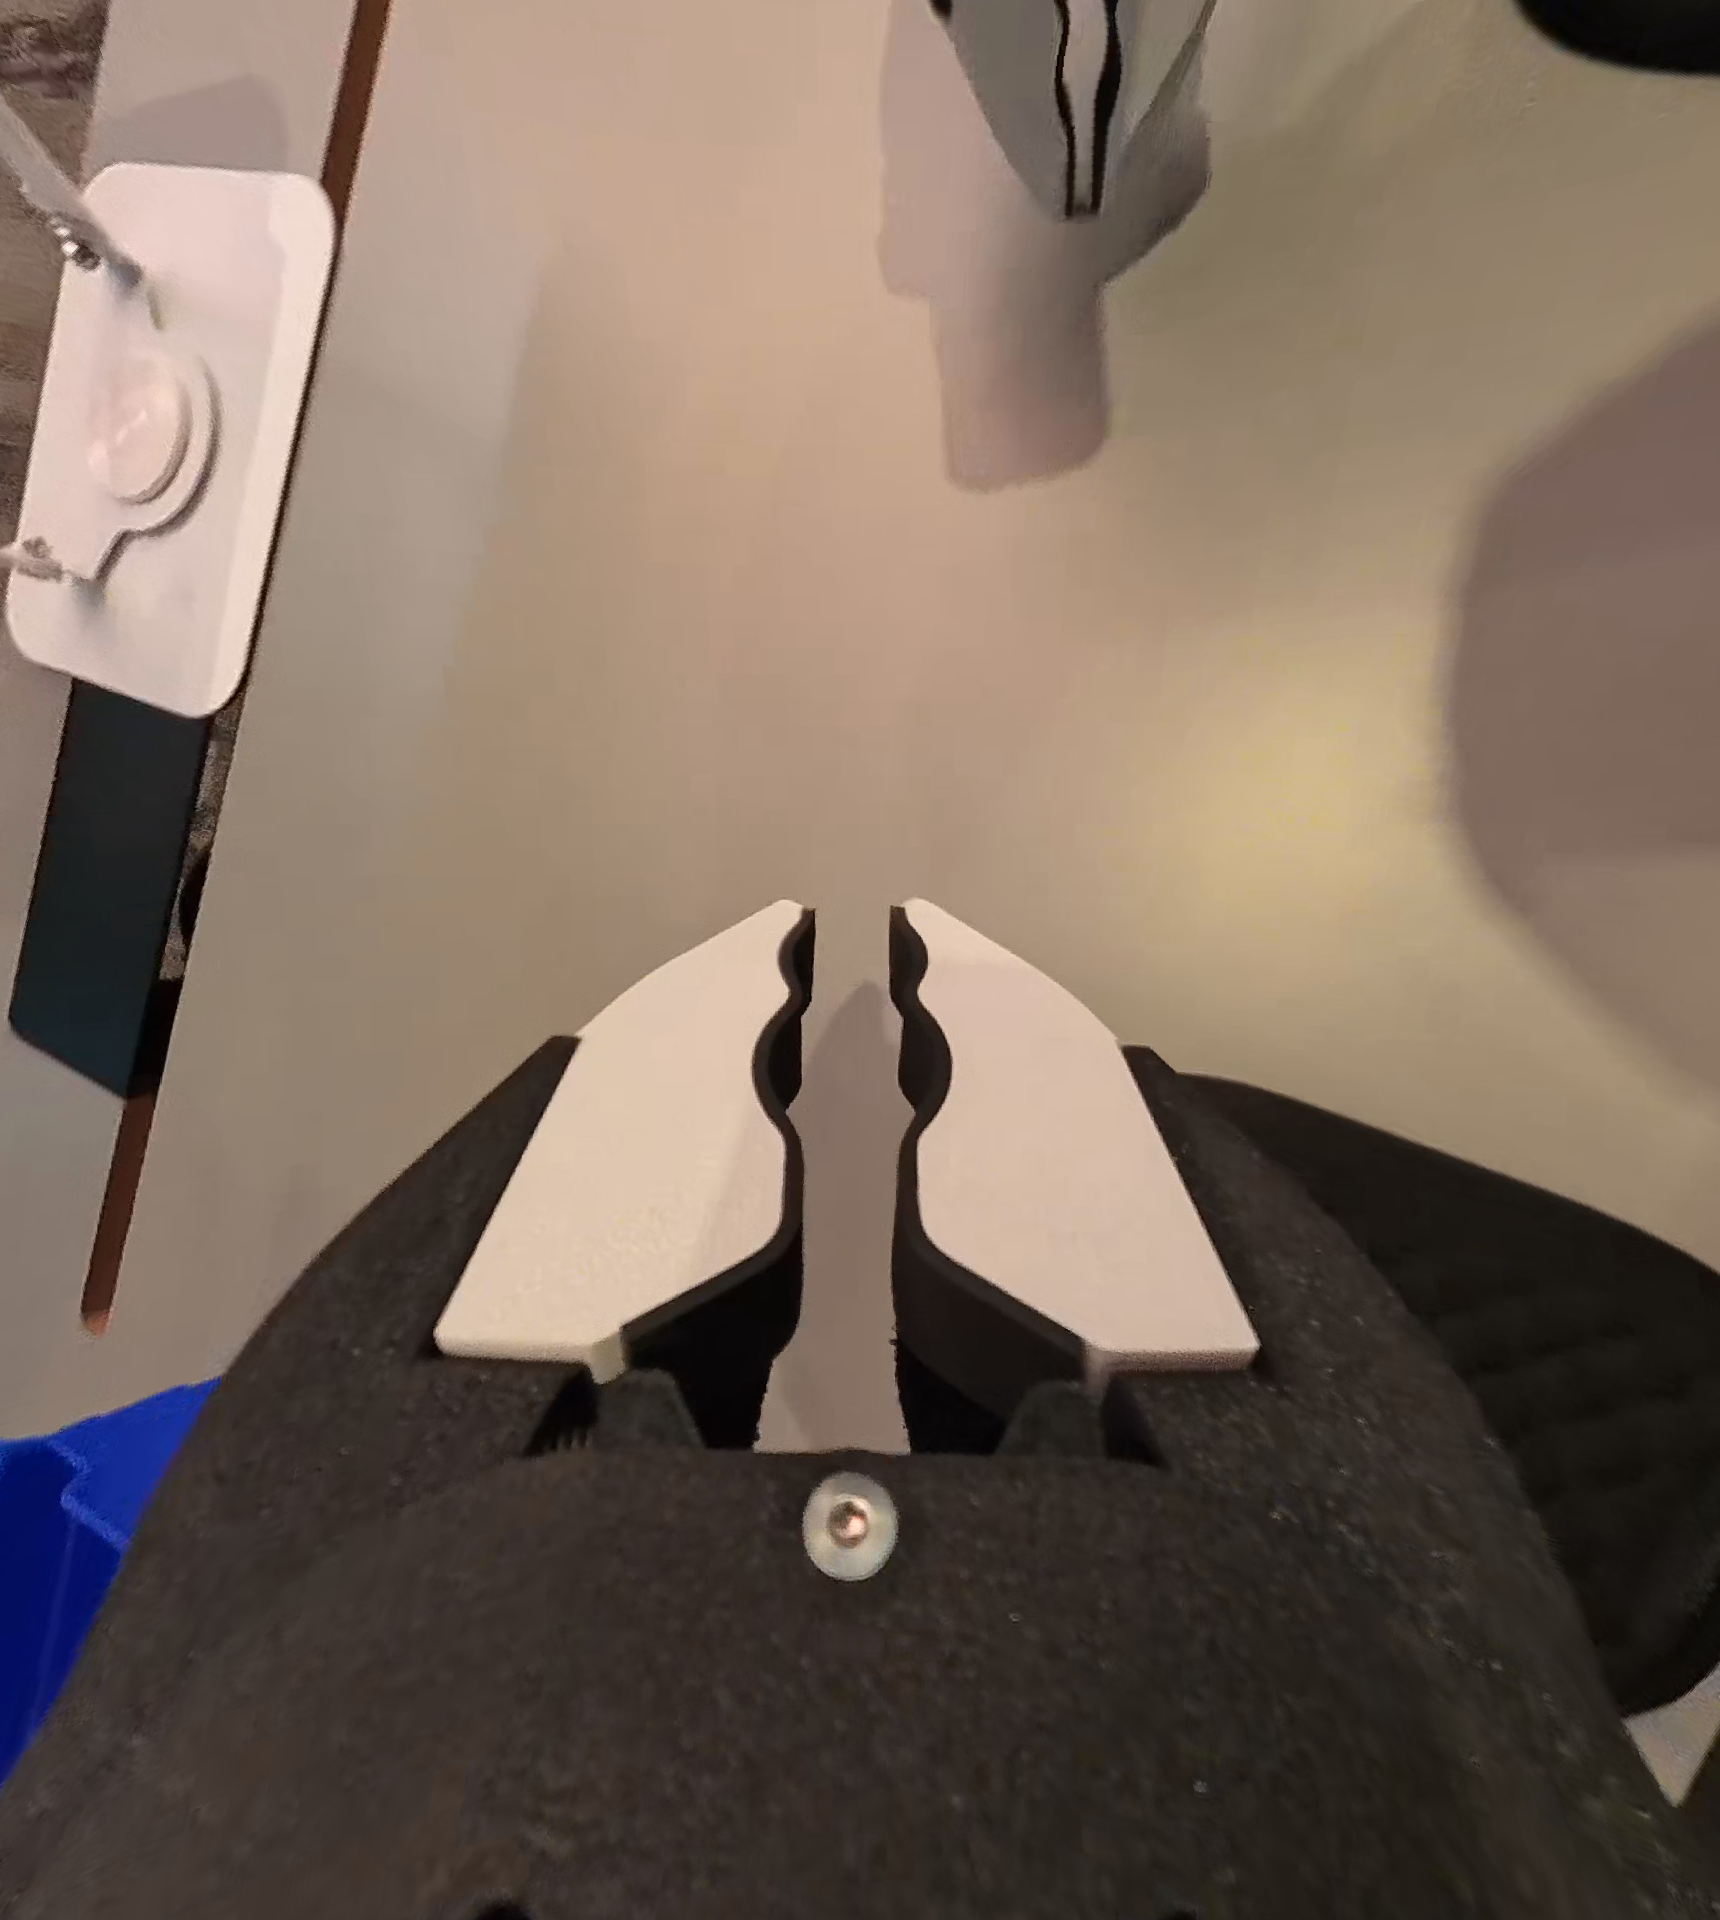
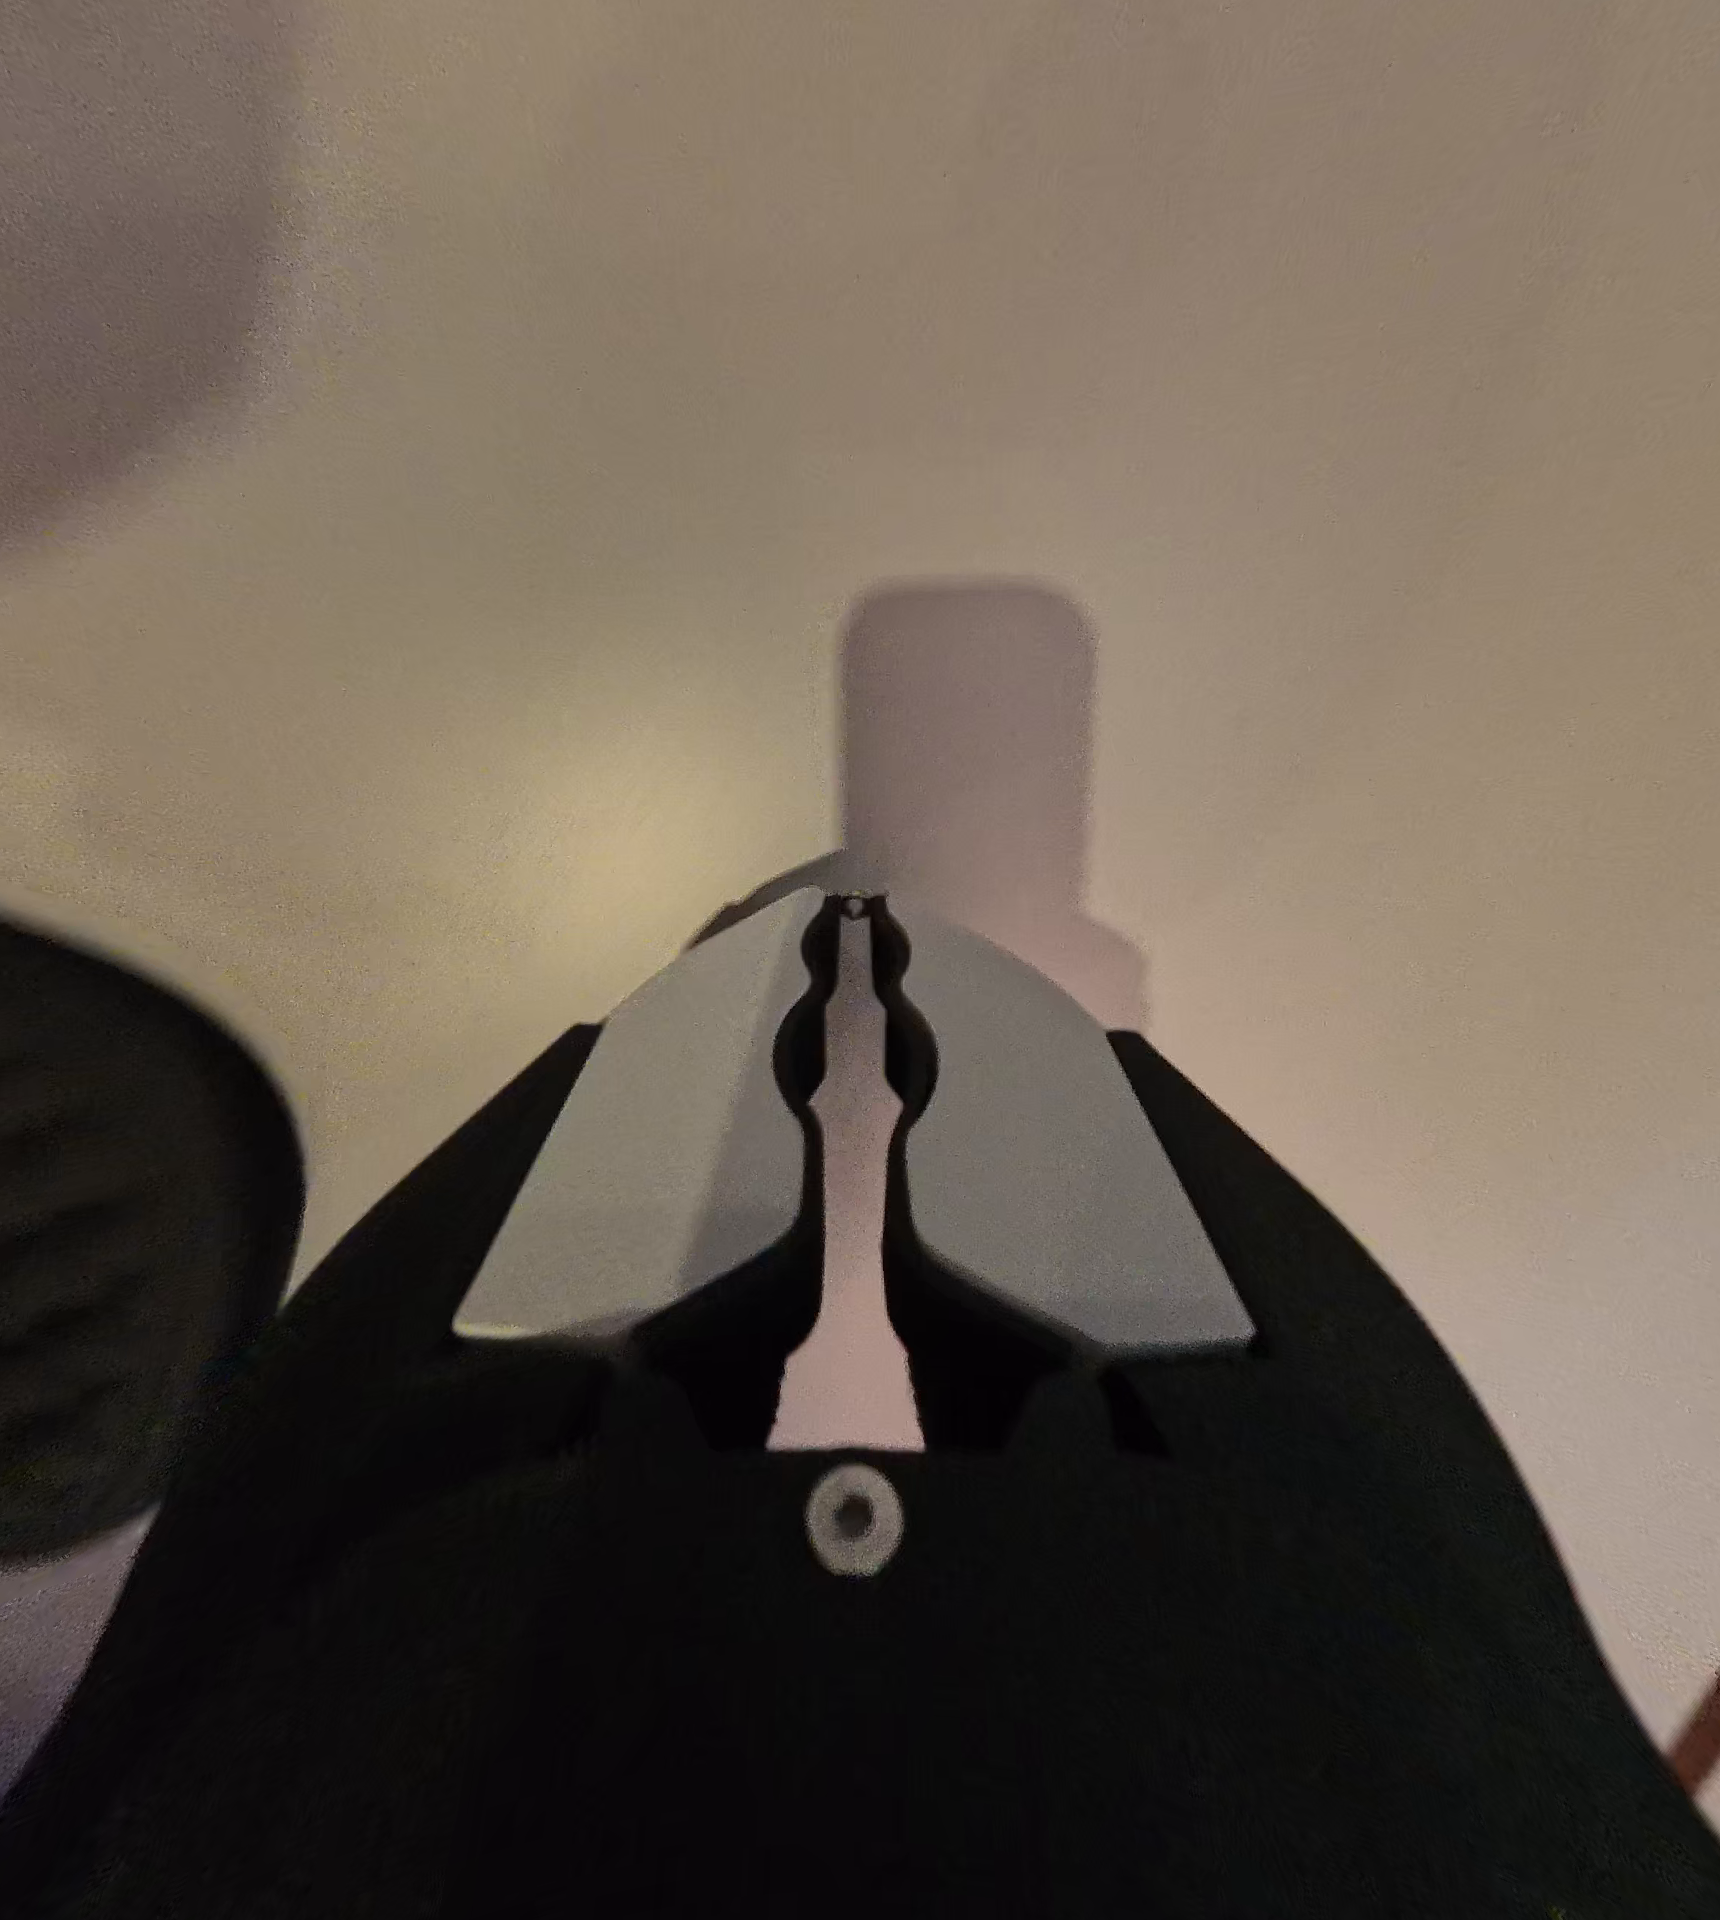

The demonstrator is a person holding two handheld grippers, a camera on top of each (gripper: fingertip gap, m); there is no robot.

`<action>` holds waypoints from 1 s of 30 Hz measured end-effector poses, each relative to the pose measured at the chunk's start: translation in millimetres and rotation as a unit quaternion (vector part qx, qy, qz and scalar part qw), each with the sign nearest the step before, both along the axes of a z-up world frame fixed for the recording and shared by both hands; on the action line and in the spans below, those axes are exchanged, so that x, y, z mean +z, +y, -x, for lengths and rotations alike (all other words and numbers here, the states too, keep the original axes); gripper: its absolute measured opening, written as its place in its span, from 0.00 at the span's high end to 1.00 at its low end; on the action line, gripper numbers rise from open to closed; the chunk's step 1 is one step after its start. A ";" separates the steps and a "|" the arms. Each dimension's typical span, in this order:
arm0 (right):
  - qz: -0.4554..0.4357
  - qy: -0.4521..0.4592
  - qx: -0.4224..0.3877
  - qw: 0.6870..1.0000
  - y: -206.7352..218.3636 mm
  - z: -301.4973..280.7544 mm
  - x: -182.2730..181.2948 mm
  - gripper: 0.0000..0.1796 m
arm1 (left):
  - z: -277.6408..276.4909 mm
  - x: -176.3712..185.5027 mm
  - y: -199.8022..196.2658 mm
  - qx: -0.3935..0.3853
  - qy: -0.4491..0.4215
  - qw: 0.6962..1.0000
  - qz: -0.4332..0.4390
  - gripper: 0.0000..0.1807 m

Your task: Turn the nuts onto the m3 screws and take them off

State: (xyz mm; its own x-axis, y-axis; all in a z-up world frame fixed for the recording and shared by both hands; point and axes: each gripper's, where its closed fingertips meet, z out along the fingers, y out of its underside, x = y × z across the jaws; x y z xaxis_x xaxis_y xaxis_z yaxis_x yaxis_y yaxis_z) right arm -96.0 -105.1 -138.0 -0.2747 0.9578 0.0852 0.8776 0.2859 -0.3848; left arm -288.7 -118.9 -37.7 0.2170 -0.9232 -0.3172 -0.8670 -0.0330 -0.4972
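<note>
My right gripper (image 2: pixel 854 909) is shut on a tiny shiny nut (image 2: pixel 854 906) pinched at its very tips, held above the beige table (image 2: pixel 1355 520). It also shows blurred at the top of the left wrist view (image 1: pixel 1082 203), pointing down. My left gripper (image 1: pixel 853 916) is slightly open and empty above the table, a narrow gap between its white fingers (image 1: pixel 690 1091). A white fixture plate (image 1: pixel 212 468) with a round disc and small metal screws (image 1: pixel 77 247) lies at the table's left edge. The two grippers are well apart.
A blue bin (image 1: pixel 56 1558) sits at the lower left beside my left gripper. A black mesh chair (image 1: pixel 1562 1403) stands at the right; it also shows in the right wrist view (image 2: pixel 56 1247). A dark flat slab (image 1: pixel 108 883) lies below the fixture plate. Left tips to right tips: about 20 centimetres. About 35 centimetres separates my right fingertips from the white fixture plate (image 1: pixel 212 468).
</note>
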 end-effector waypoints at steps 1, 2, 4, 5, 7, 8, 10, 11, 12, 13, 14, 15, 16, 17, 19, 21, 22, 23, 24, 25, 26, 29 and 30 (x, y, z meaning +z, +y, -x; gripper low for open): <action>0.009 0.004 -0.021 1.000 6.2 10.6 -0.4 0.97 | 6.8 0.8 2.4 0.006 -0.004 1.000 0.000 0.93; 0.012 0.003 -0.033 0.999 11.5 18.3 -0.8 0.97 | 14.2 1.2 4.6 0.012 -0.006 1.000 -0.001 0.92; -0.009 -0.012 -0.050 0.999 25.5 29.9 -0.1 0.97 | 28.9 0.5 7.6 0.017 -0.001 1.000 -0.007 0.92; -0.013 -0.015 -0.059 0.998 30.7 36.7 1.2 0.97 | 35.5 0.2 8.7 0.019 0.002 1.000 -0.011 0.92; -0.009 -0.026 -0.083 0.996 39.1 50.0 1.9 0.97 | 46.3 0.3 9.9 0.022 0.002 1.000 -0.017 0.92; -0.011 -0.036 -0.093 0.995 43.3 55.2 0.6 0.97 | 50.5 1.1 10.0 0.023 -0.001 1.000 -0.020 0.92; -0.009 -0.058 -0.101 0.993 47.0 62.4 -4.3 0.97 | 57.2 4.0 9.2 0.023 -0.011 0.999 -0.025 0.93; -0.009 -0.068 -0.105 0.992 48.6 64.9 -7.0 0.97 | 60.3 5.5 8.3 0.023 -0.015 0.999 -0.028 0.93; -0.010 -0.073 -0.105 0.992 49.5 67.0 -9.4 0.97 | 63.5 7.0 6.9 0.023 -0.019 0.999 -0.029 0.93; -0.008 -0.079 -0.106 0.991 49.5 67.8 -11.8 0.97 | 66.5 8.3 5.2 0.021 -0.022 0.999 -0.029 0.93; -0.011 -0.083 -0.108 0.991 50.3 68.1 -13.6 0.97 | 69.5 9.4 3.6 0.020 -0.024 0.999 -0.031 0.93; -0.013 -0.085 -0.109 0.990 50.8 68.2 -14.6 0.97 | 72.7 10.5 2.5 0.019 -0.025 0.999 -0.034 0.93; -0.011 -0.087 -0.108 0.990 50.0 68.1 -15.3 0.97 | 75.8 11.3 1.3 0.019 -0.025 0.999 -0.036 0.93; -0.014 -0.088 -0.110 0.990 50.7 67.7 -15.7 0.97 | 78.8 12.2 0.5 0.019 -0.028 0.999 -0.037 0.93; -0.015 -0.085 -0.115 0.990 51.4 67.2 -15.9 0.97 | 85.1 13.3 0.6 0.025 -0.035 0.998 -0.039 0.93; -0.013 -0.080 -0.120 0.990 51.4 66.9 -15.8 0.96 | 91.1 14.7 1.7 0.032 -0.043 0.998 -0.041 0.93; -0.011 -0.074 -0.120 0.990 50.8 67.5 -15.5 0.93 | 93.5 15.7 2.5 0.036 -0.048 0.997 -0.041 0.93; -0.012 -0.068 -0.123 0.990 50.8 67.8 -15.2 0.91 | 95.7 16.9 3.3 0.041 -0.054 0.997 -0.041 0.93; -0.012 -0.062 -0.126 0.990 50.5 67.9 -14.3 0.90 | 97.3 18.9 4.3 0.045 -0.061 0.996 -0.041 0.92; -0.017 -0.053 -0.129 0.990 50.7 68.2 -11.4 0.90 | 99.1 21.3 5.0 0.049 -0.068 0.996 -0.042 0.93; -0.029 -0.039 -0.134 0.990 52.4 68.1 -5.4 0.90 | 101.4 24.1 5.8 0.053 -0.071 0.995 -0.045 0.92; -0.060 0.051 -0.164 0.983 58.7 73.3 34.2 0.91 | 115.2 38.5 11.7 0.071 -0.067 0.993 -0.071 0.92; -0.069 0.096 -0.178 0.977 60.6 78.0 55.5 0.91 | 121.3 45.6 14.4 0.078 -0.067 0.991 -0.080 0.92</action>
State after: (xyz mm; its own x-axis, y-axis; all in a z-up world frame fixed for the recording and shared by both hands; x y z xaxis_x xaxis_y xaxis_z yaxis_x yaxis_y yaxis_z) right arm -173.9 -44.6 -82.4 0.1069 0.9653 0.2382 0.8467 0.0372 -0.5307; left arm -410.0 -104.5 7.9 0.4044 -0.8146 -0.4159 -0.7829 -0.0732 -0.6178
